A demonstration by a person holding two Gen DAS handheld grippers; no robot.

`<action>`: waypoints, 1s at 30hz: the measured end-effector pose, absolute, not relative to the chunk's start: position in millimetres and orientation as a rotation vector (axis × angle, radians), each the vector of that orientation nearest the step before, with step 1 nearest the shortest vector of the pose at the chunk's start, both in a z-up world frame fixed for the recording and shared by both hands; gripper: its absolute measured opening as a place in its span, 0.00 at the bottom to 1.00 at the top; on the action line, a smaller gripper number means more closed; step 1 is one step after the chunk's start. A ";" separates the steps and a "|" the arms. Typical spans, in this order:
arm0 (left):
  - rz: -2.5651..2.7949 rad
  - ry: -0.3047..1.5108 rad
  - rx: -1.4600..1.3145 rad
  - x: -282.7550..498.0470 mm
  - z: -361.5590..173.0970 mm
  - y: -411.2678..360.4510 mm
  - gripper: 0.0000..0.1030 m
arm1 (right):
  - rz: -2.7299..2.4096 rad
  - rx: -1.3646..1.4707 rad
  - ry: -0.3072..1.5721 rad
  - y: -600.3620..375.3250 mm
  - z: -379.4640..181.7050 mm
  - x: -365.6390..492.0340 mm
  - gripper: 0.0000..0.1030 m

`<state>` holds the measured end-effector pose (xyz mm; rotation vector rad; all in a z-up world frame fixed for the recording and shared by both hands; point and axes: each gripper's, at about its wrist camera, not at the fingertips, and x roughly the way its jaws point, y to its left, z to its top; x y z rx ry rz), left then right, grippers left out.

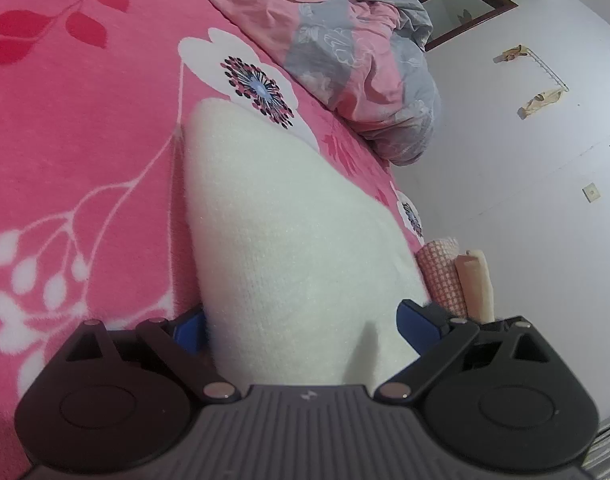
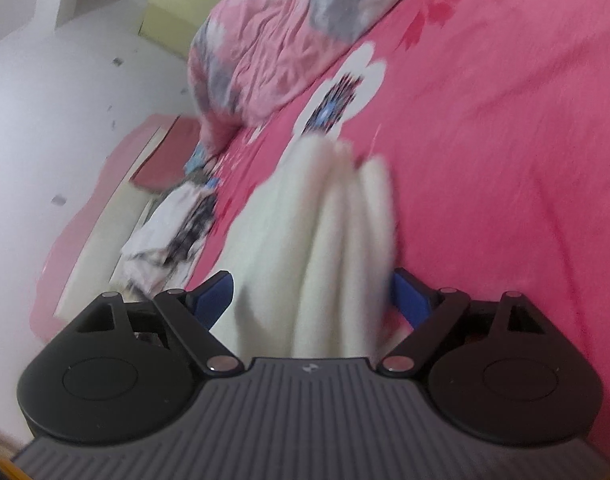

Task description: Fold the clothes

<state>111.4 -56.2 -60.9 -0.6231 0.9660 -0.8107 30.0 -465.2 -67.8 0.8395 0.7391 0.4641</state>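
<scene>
A thick white knit garment (image 1: 273, 220) lies folded on the pink flowered bed cover (image 1: 85, 140) and rises toward the camera. My left gripper (image 1: 301, 312) stands wide around its near end, and the knit reaches both blue pads without looking squeezed. In the right wrist view the same garment (image 2: 305, 216) fans out in soft folds onto the bed cover (image 2: 505, 160). My right gripper (image 2: 311, 280) is closed on the bunched near end, its jaws wide apart because the bundle is thick. This view is blurred.
A crumpled pink and grey duvet (image 1: 357, 60) (image 2: 265, 40) is heaped at the far end of the bed. Two rolled cloths (image 1: 445, 276) sit at the bed's edge by the white wall (image 1: 525, 200). A black-and-white patterned cloth (image 2: 173, 224) lies beside the bed.
</scene>
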 end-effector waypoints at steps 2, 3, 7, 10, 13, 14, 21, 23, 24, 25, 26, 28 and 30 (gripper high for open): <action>-0.816 0.964 -0.621 110.7 -61.2 -55.4 0.93 | 0.501 0.818 0.765 -458.0 -66.2 23.8 0.84; -0.818 0.963 -0.620 110.6 -61.2 -55.4 0.93 | 0.525 0.812 0.779 -455.0 -65.3 20.7 0.84; -0.822 0.963 -0.618 111.0 -61.5 -55.5 0.94 | 0.569 0.815 0.776 -455.8 -65.4 17.0 0.82; -0.823 0.965 -0.615 111.3 -61.3 -55.8 0.94 | 0.578 0.843 0.766 -458.9 -70.4 27.4 0.71; -0.813 0.980 -0.620 110.4 -58.4 -57.5 0.94 | 0.603 0.842 0.758 -459.6 -74.1 38.3 0.66; -0.810 0.987 -0.623 109.8 -57.0 -58.4 0.94 | 0.616 0.833 0.753 -459.6 -74.9 39.8 0.65; -0.823 0.993 -0.626 92.5 -44.0 -60.8 0.95 | 0.697 0.849 0.705 -471.9 -84.6 35.5 0.57; -0.834 1.010 -0.637 89.1 -52.5 -60.6 0.95 | 0.716 0.854 0.697 -473.8 -85.9 34.8 0.57; -0.841 1.017 -0.644 87.6 -57.4 -61.2 0.95 | 0.718 0.852 0.694 -473.9 -86.0 34.2 0.57; -0.848 1.023 -0.652 86.2 -62.3 -61.9 0.94 | 0.716 0.849 0.693 -473.5 -85.6 33.7 0.57; -0.850 1.016 -0.638 84.2 -62.7 -63.4 0.94 | 0.715 0.846 0.692 -473.2 -85.3 33.1 0.57; -0.847 0.999 -0.608 81.6 -60.9 -65.9 0.94 | 0.708 0.843 0.695 -472.5 -84.6 31.8 0.56; -0.841 0.995 -0.607 82.4 -60.8 -66.9 0.94 | 0.702 0.840 0.700 -472.1 -83.7 30.6 0.56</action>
